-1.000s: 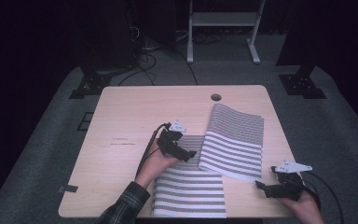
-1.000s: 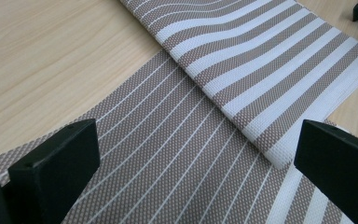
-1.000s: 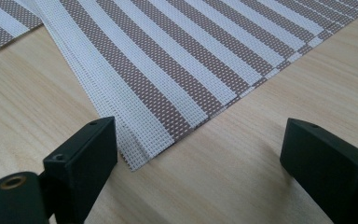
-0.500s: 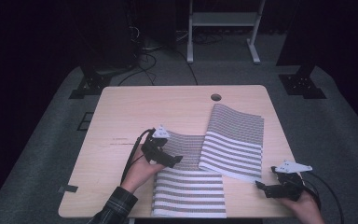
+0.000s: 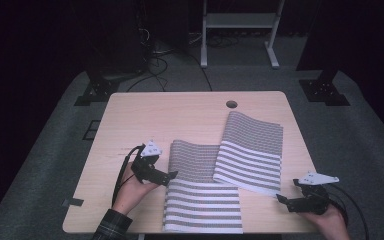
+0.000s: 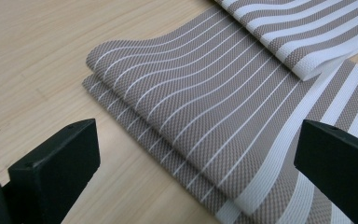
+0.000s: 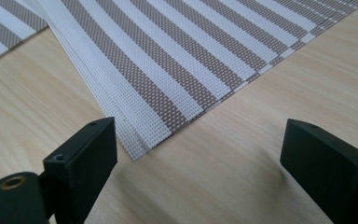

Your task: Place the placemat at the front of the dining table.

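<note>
Two striped placemats lie overlapped at the right half of the table (image 5: 130, 115): the near mat (image 5: 202, 200) has its far end folded back on itself, the angled mat (image 5: 252, 150) rests across its corner. The left gripper (image 5: 172, 175) hovers released at the fold's edge; the right gripper (image 5: 280, 198) waits, jaws wide, off the angled mat's corner. Folding looks barely begun, nothing grasped yet.

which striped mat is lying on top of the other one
The far-right striped mat, angled near the table's right edge. Its lower left edge overlaps the folded mat, which lies at the front by the left hand-held gripper.
</note>
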### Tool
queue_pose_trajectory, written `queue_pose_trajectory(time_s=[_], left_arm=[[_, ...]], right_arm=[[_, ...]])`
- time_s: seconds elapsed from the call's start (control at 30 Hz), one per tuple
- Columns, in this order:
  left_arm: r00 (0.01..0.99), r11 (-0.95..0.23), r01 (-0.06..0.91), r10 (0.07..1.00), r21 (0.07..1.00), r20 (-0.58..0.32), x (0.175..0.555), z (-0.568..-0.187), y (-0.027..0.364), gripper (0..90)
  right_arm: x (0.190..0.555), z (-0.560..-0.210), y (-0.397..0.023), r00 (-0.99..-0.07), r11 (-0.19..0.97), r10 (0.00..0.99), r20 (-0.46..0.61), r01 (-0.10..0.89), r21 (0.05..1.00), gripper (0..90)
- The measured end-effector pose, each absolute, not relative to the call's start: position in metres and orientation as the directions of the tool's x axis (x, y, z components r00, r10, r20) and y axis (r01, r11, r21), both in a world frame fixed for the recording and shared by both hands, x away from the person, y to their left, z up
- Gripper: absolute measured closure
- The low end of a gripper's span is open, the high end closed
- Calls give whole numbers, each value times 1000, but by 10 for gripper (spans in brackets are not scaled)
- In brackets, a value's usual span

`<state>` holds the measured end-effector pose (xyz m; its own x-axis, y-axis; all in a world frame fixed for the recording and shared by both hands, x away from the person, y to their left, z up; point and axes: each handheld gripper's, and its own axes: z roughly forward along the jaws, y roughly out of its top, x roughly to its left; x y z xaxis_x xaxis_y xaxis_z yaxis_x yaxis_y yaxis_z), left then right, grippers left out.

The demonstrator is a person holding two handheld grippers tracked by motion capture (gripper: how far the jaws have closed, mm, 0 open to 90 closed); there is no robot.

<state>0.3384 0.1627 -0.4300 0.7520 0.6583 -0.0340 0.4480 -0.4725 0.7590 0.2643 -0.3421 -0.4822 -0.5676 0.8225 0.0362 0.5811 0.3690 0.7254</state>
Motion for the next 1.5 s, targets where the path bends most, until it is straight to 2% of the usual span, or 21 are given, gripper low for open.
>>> queue_pose_trajectory(time_s=[0.2, 0.7, 1.17, 1.3, 1.37, 1.43, 1.5], left_arm=[[738, -476, 467, 674, 745, -32, 328, -438, 180, 0], [709, -497, 528, 704, 689, -37, 307, -465, 212, 0], [705, -511, 541, 709, 668, -28, 306, -477, 220, 0], [704, -513, 540, 710, 668, -24, 306, -477, 220, 0], [702, -511, 541, 712, 668, -24, 306, -477, 221, 0], [704, -515, 536, 710, 669, -17, 306, -478, 220, 0], [705, -523, 530, 709, 668, -4, 306, -478, 220, 0]], right_arm=[[266, -476, -341, -557, 348, 829, 57, 593, 727, 130], [273, -470, -330, -597, 351, 800, 60, 547, 760, 298], [285, -478, -316, -630, 411, 775, 56, 568, 713, 337], [283, -477, -313, -637, 446, 770, 7, 548, 708, 438], [282, -477, -313, -644, 449, 765, 9, 544, 709, 552], [281, -476, -313, -649, 452, 761, 10, 541, 709, 559], [282, -476, -314, -651, 452, 759, 10, 540, 710, 671]])
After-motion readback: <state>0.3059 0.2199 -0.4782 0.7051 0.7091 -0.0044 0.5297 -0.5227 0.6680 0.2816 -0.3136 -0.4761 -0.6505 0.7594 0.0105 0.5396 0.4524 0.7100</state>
